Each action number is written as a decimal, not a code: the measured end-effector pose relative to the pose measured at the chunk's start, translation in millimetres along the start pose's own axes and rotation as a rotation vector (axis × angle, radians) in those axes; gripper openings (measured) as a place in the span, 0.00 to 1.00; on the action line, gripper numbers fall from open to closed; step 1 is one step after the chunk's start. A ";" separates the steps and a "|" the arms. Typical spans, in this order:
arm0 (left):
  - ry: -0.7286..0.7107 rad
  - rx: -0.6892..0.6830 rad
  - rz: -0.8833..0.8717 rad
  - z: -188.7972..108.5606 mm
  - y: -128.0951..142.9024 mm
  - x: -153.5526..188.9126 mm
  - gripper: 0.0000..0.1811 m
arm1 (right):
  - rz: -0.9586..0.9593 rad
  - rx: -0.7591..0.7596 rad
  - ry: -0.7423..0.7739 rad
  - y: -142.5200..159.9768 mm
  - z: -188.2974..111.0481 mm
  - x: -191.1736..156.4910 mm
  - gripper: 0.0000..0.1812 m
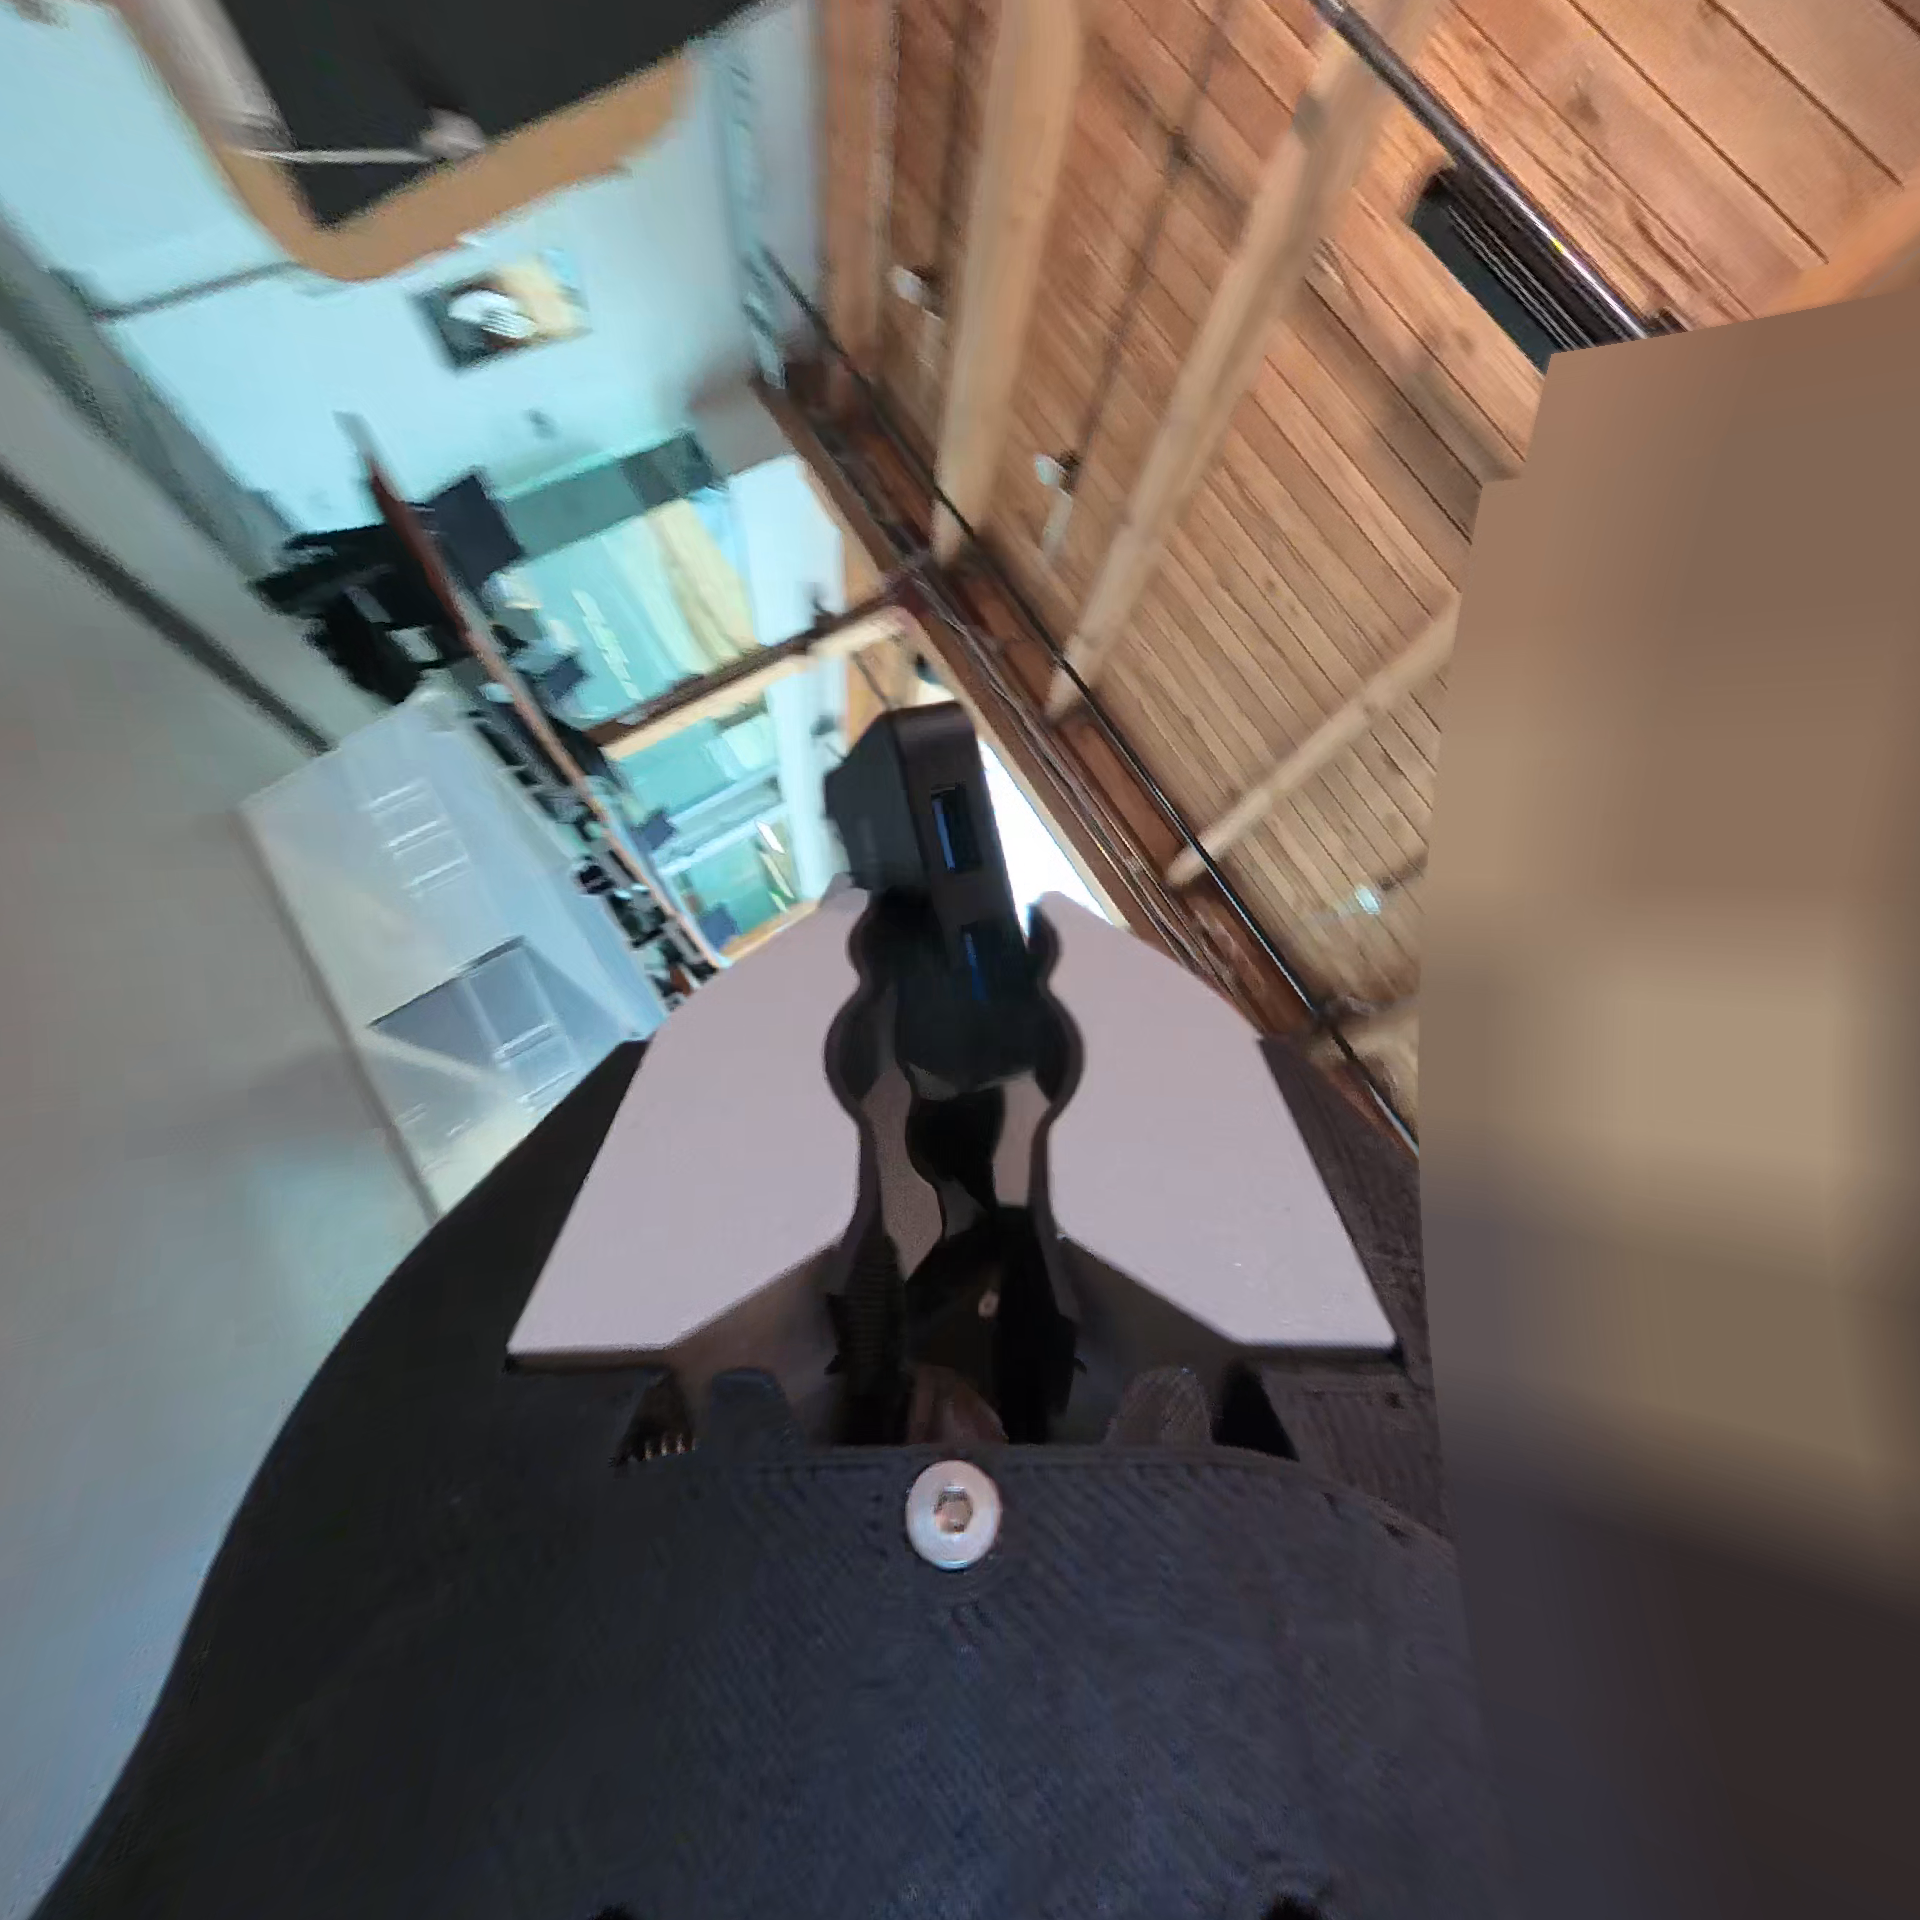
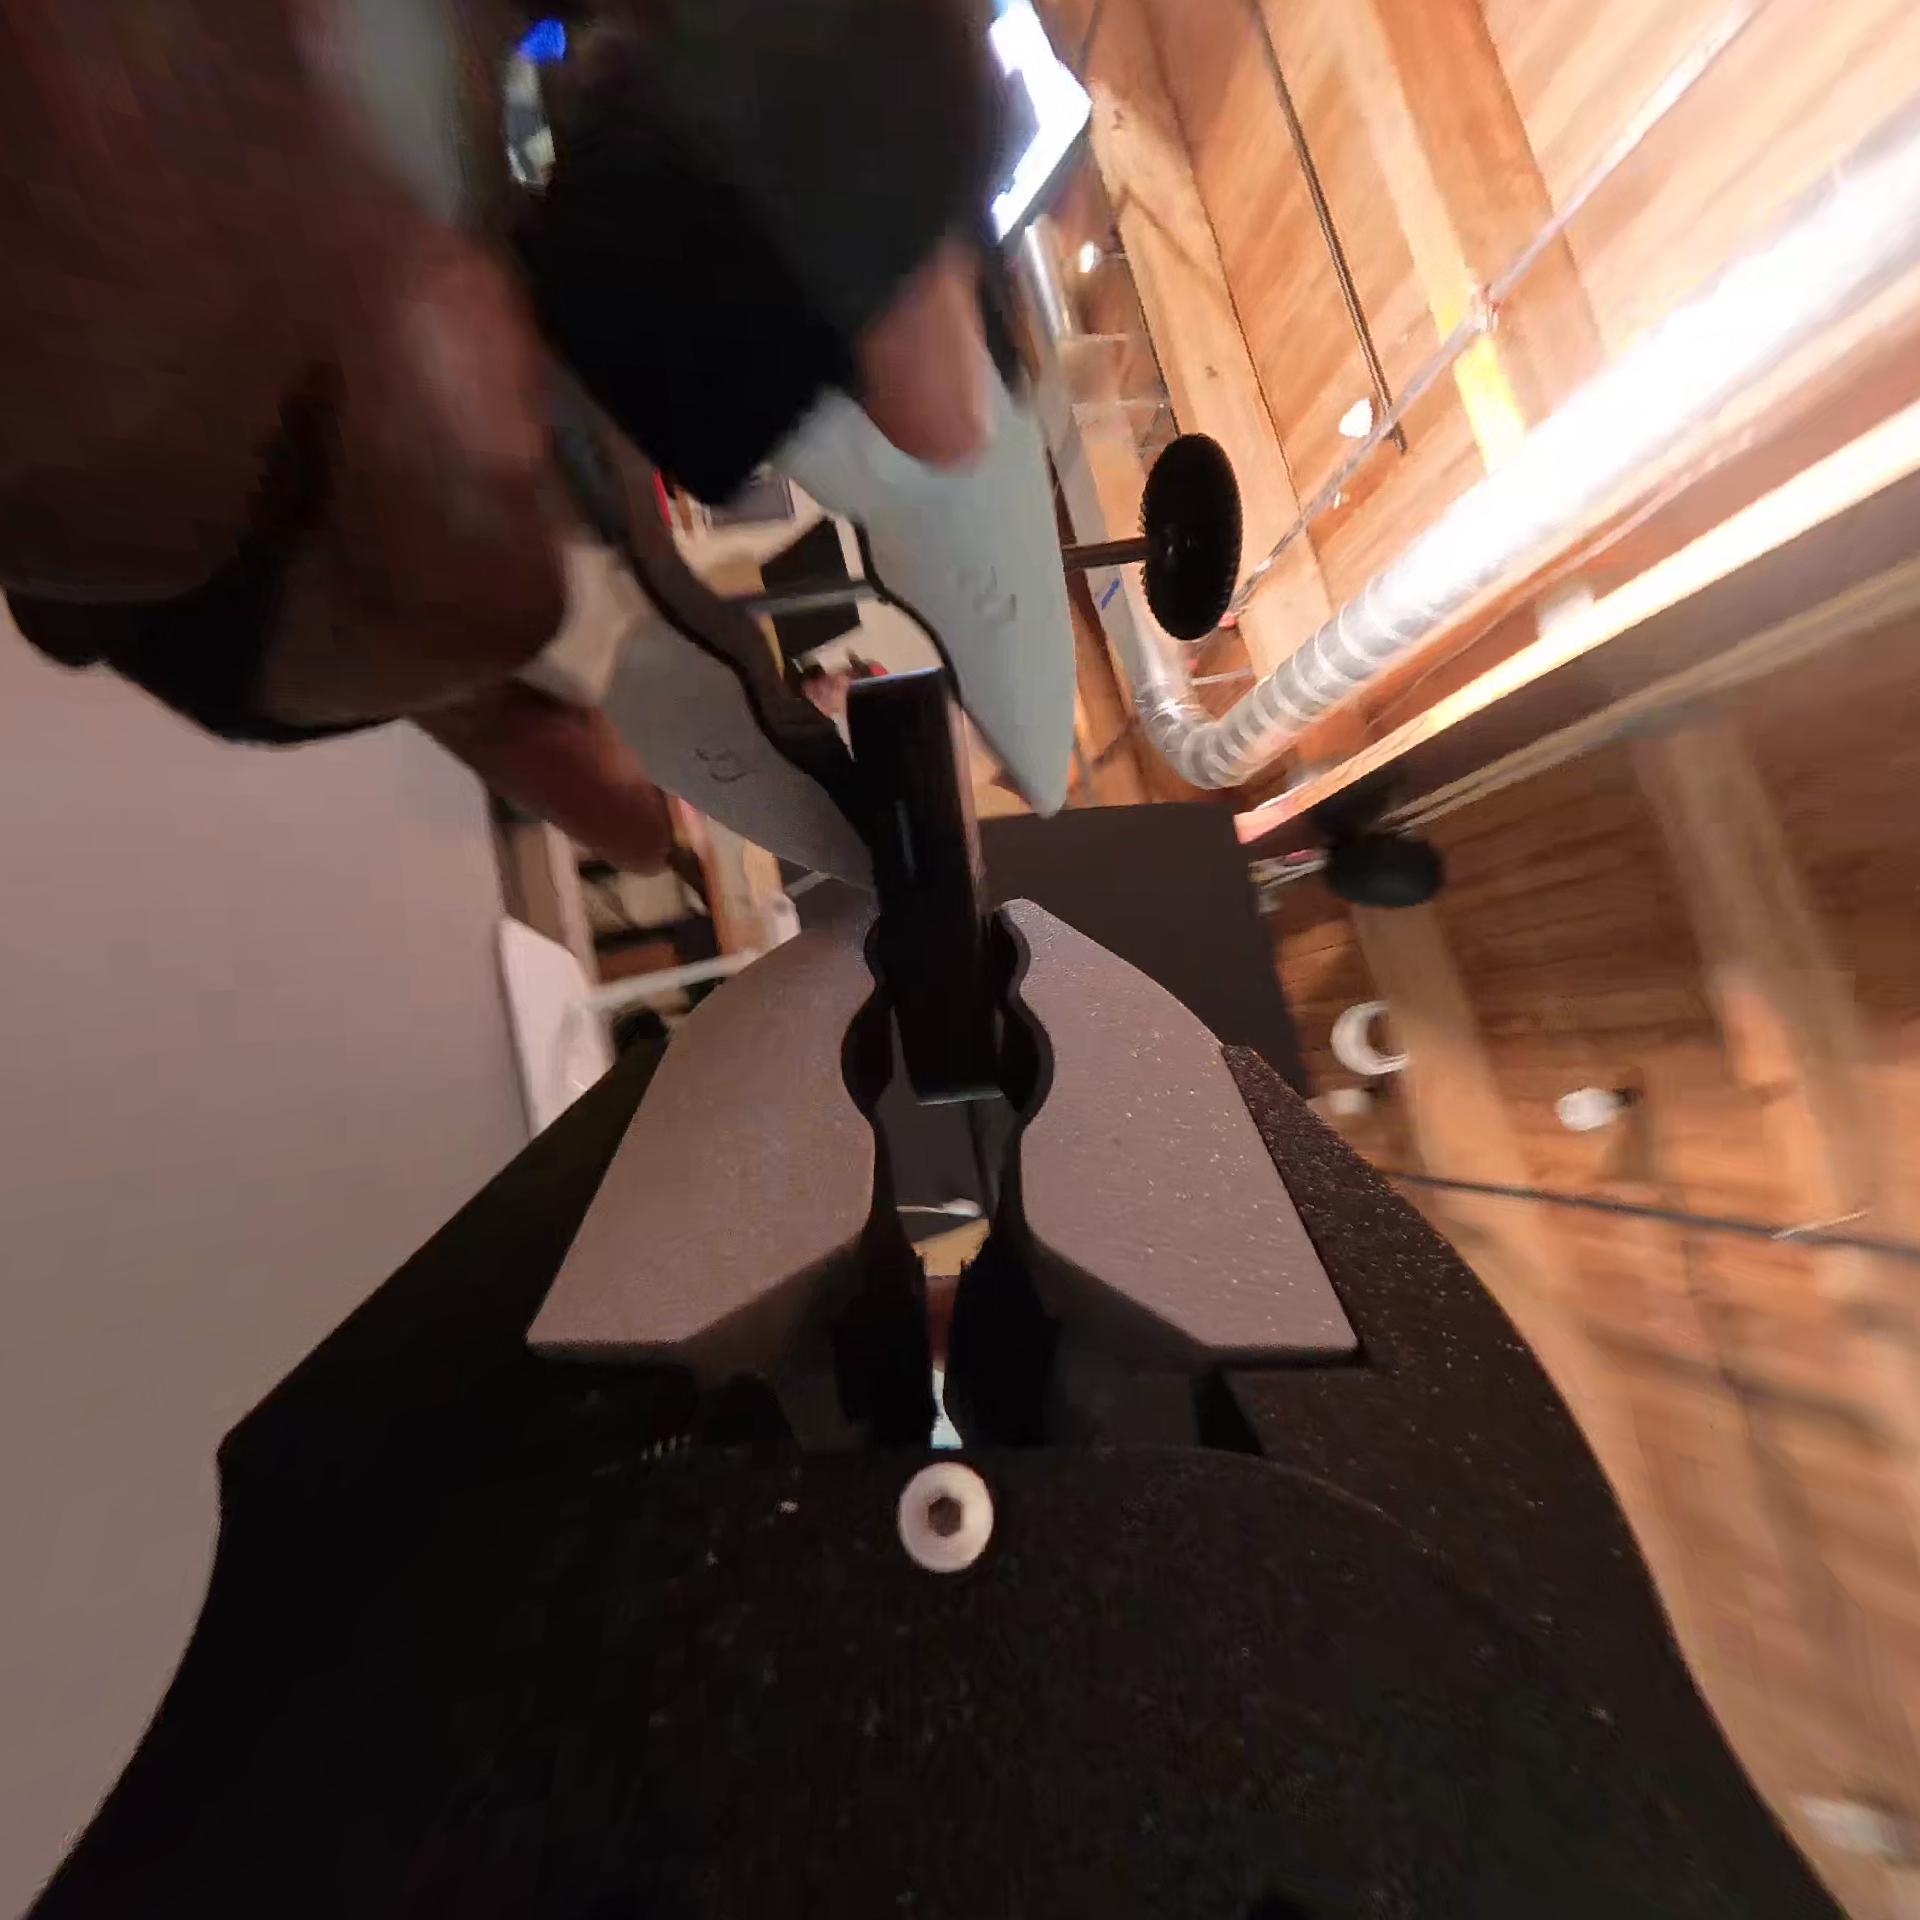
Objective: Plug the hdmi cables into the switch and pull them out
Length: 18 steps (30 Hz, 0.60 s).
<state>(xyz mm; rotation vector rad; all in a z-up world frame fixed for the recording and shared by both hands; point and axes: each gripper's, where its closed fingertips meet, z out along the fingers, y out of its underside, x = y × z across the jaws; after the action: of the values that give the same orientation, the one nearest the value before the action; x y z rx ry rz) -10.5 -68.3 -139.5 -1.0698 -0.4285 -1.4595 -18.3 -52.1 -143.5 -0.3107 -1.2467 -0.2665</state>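
Holding the switch [image 1: 935,883] steady between two grippers is the step in hand, as judged from these views, and it is done well if both grips are kept firm and aligned, so that the body is not twisted while a plug is pushed in or drawn out.

In the left wrist view, the left gripper [image 1: 943,914] is closed narrowly on the near end of the small black box; its far end, with two blue ports on the right-facing side, stands out beyond the fingertips. No cable can be made out in that view.

In the right wrist view, the right gripper [image 2: 940,935] is clamped on a slim dark body, taken to be the same switch [image 2: 920,883] seen edge-on, which runs from between the fingertips away toward the far side. At the far left the other gripper [image 2: 914,665] is seen, its pale fingers meeting the far end of that body, with a gloved hand [image 2: 260,416] behind it. Whether a plug is seated cannot be told.
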 end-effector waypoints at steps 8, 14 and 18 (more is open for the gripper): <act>0.257 -0.063 0.613 -7.8 2.5 49.6 0.30 | 1.412 0.743 -0.176 -19.7 -43.4 65.2 0.08; 0.302 -0.275 0.990 7.3 42.7 54.9 0.20 | 1.565 0.946 -0.228 -35.5 -51.8 61.0 0.08; 0.312 -0.368 1.137 -0.6 43.2 49.9 0.09 | 1.596 0.918 -0.359 -33.0 -57.6 51.2 0.09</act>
<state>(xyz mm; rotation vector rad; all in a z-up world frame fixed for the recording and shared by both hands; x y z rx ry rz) 36.1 -107.2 -113.7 -1.0528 0.6315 -0.6364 35.7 -105.7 -108.3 -0.4538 -0.9942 1.7284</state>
